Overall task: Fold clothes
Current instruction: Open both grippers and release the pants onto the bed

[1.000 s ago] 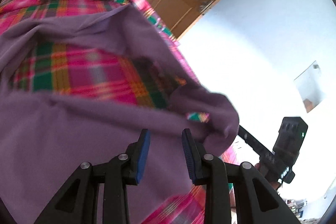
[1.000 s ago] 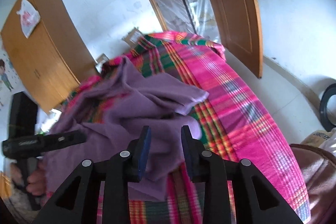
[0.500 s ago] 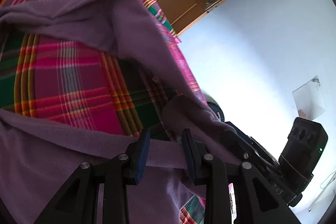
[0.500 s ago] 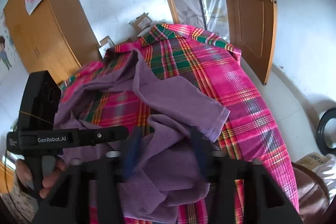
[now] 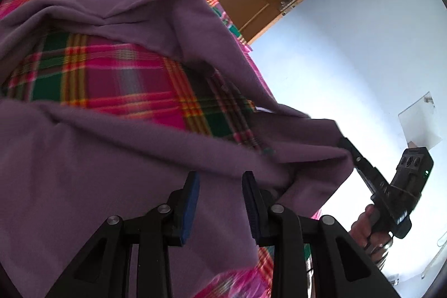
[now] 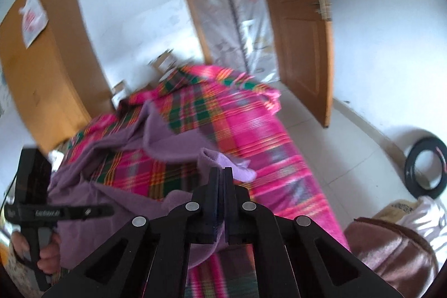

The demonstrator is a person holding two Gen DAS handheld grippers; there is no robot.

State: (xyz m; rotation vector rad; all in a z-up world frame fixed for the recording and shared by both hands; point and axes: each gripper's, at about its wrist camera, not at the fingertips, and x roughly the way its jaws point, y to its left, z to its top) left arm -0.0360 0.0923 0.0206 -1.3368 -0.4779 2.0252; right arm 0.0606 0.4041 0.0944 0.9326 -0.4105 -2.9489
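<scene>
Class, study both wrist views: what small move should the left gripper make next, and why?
Probably close the left gripper on the purple garment. Its fingers stand open with the cloth lying between them, while the right gripper is already shut on a fold of it; the garment lies crumpled on the plaid blanket.

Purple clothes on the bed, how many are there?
1 that I can tell: a purple garment spread in folds over the plaid blanket, with one edge pinched in the right gripper. More could be hidden in the folds.
</scene>
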